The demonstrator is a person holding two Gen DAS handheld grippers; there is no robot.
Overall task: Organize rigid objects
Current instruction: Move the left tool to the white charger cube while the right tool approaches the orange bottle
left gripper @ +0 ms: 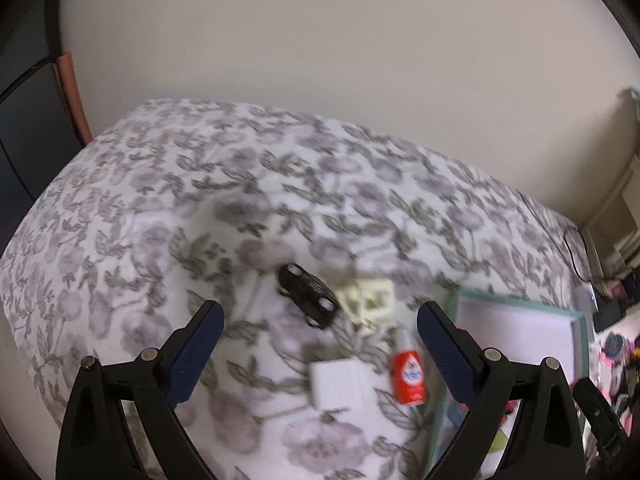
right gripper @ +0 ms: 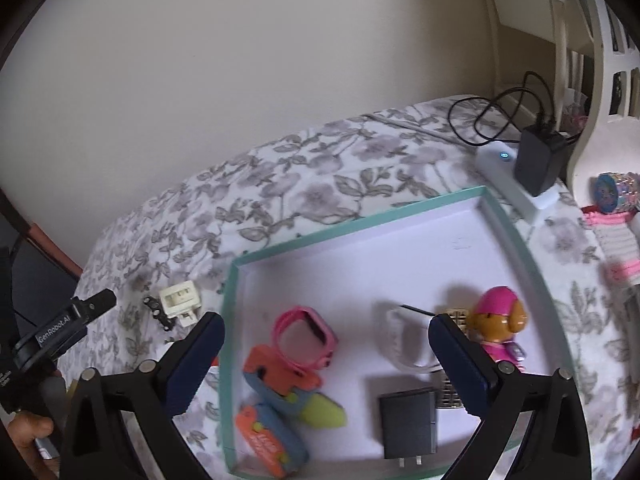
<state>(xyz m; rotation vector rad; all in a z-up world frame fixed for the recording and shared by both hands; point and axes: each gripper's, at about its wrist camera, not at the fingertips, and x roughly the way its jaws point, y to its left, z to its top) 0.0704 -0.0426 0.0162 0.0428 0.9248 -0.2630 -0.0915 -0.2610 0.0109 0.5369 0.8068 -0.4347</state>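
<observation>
A bed covered in white fabric printed with grey-purple flowers (left gripper: 168,184) fills the middle of both views, with a plain cream wall (left gripper: 320,40) behind it.

In the left wrist view, the left gripper (left gripper: 320,320) has its blue-padded fingers wide apart at the bottom of the frame, with nothing between the pads. Just above the gap, at centre, a small black toy car (left gripper: 307,295) lies diagonally on the fabric. Touching its right end is a cream plastic block with square recesses (left gripper: 368,300). Lower, a plain white box (left gripper: 338,384) sits beside a small red carton with a white label (left gripper: 407,378). These are blurred.

In the right wrist view, the right gripper (right gripper: 326,336) also stands wide apart and empty, over a shallow white tray with a teal rim (right gripper: 360,224). Inside the tray, at lower centre, are a pink wristwatch (right gripper: 306,334), an orange-and-blue toy with a lime tip (right gripper: 280,396), a clear white strap (right gripper: 400,340), a black plug adapter (right gripper: 408,424) and, at right, a pink-helmeted brown puppy figure (right gripper: 498,326). At upper right, a black charger (right gripper: 538,162) with a looped cable sits on a white power strip (right gripper: 508,178).
</observation>
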